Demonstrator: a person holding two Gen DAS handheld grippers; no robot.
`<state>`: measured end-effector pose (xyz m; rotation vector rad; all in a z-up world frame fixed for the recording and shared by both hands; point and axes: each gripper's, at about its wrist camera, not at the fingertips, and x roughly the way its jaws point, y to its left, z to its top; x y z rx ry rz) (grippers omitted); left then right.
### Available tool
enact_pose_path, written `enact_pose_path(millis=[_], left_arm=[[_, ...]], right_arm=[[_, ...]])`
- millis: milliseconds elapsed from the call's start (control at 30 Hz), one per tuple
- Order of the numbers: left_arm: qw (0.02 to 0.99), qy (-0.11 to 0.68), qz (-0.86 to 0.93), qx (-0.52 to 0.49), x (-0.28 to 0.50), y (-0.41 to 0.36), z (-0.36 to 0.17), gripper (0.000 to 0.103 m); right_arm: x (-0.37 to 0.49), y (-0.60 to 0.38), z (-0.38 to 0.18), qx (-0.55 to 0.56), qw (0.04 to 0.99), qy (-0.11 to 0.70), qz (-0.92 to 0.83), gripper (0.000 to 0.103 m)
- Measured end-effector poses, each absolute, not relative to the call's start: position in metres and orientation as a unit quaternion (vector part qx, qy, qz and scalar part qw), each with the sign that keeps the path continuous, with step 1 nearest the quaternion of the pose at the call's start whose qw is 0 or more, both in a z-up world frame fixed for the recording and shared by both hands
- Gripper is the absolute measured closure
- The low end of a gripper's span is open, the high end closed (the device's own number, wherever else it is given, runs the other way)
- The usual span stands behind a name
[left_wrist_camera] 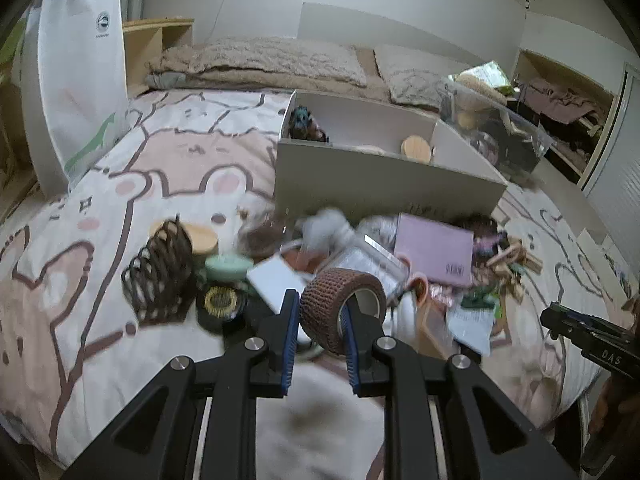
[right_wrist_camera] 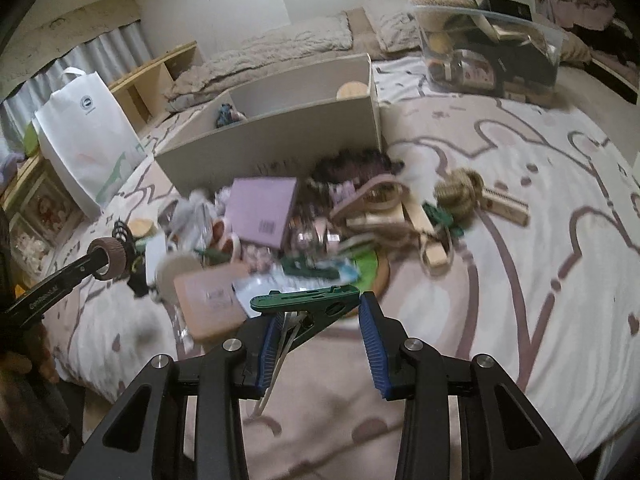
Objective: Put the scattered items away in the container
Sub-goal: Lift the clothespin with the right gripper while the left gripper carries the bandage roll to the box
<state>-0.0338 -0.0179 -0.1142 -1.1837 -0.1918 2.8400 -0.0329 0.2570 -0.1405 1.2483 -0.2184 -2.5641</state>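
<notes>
Left gripper (left_wrist_camera: 320, 312) clamped on brown woven bandage roll (left_wrist_camera: 340, 304), soft, light, pinched through core wall; right gripper (right_wrist_camera: 320, 320) held green plastic spring clamp (right_wrist_camera: 308, 300), stiff, slippery, above clutter before white open box (right_wrist_camera: 280, 136).

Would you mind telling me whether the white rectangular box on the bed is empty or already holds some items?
Not empty: the white rectangular box is open-topped and already holds a dark tangled item at one end and a round wooden lid at the other.

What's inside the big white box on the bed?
Inside the white box you can see a round wooden lid and a dark, bluish bundle. The front wall hides the rest of the bottom.
</notes>
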Motion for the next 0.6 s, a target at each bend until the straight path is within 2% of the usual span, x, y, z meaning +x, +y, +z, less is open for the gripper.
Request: enact_pose_path(millis=[600], left_arm=[[0.047, -0.057, 0.931, -0.358, -0.103, 0.001, -0.092, 0.082]], right_arm=[[-0.107, 0.244, -0.096, 0.378, 0.161, -0.065, -0.909, 0.064]])
